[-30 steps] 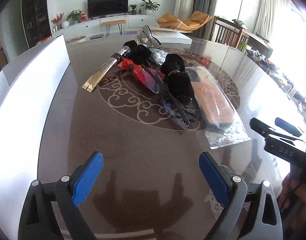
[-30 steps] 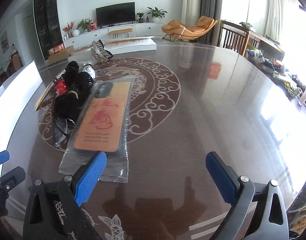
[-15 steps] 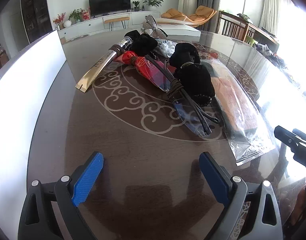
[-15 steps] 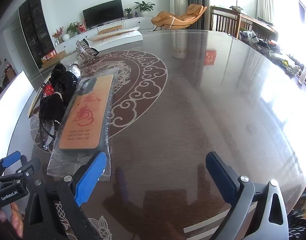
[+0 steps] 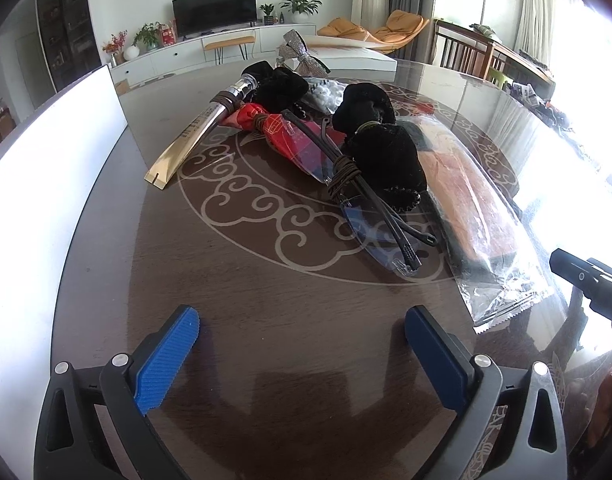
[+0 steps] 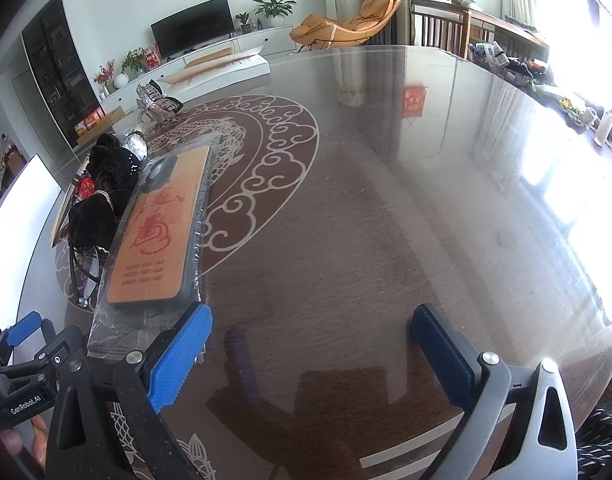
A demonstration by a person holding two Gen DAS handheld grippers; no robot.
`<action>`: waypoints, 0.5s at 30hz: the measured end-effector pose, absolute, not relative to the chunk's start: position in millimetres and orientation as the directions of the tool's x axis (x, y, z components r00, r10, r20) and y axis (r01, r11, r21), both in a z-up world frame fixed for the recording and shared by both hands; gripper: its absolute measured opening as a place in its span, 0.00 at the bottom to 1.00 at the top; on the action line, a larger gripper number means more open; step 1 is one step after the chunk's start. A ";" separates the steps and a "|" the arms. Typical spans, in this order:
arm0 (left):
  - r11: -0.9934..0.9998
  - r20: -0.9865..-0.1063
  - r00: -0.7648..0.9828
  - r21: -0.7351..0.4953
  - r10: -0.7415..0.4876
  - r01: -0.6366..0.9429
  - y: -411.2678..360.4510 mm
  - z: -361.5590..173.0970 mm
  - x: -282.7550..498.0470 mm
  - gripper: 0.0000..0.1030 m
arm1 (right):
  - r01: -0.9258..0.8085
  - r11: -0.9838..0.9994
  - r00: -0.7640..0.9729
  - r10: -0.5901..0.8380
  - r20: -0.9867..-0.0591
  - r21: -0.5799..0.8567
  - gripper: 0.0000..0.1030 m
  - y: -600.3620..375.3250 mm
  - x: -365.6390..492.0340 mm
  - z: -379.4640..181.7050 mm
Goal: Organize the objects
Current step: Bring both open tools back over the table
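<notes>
Left tool (image 5: 302,344): jaws spread wide, just opened further, nothing between pads, bare counter (image 5: 266,320) beneath. Right tool (image 6: 310,340): jaws wide apart, empty; left pad just beside near edge of bagged phone case (image 6: 158,236), contact cannot tell. Objects clustered centre to upper right of left wrist frame: gold tube (image 5: 194,132), red packet (image 5: 282,132), black pouch (image 5: 382,152), cords (image 5: 370,200) touching, overlapping. Silver bow (image 5: 298,52) near far edge. White board (image 5: 38,184) at left.
</notes>
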State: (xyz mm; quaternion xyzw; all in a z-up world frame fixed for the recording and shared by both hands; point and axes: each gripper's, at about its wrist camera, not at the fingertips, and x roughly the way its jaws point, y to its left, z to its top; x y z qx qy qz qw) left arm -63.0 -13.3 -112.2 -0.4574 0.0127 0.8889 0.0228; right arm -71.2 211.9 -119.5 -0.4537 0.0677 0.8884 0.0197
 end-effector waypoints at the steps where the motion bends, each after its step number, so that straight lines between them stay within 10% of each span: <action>1: -0.999 -0.814 -0.581 0.002 0.029 -0.052 -13.4 -112.2 -63.0 1.00 | -0.097 -0.990 -0.587 -0.024 -0.809 0.100 0.98 211.5 -71.1 -119.9; 15: -0.999 -0.814 -0.581 0.002 0.029 -0.052 -13.3 -112.2 -63.1 1.00 | -0.095 -0.992 -0.587 -0.015 -0.809 0.088 1.00 208.1 -70.6 -121.9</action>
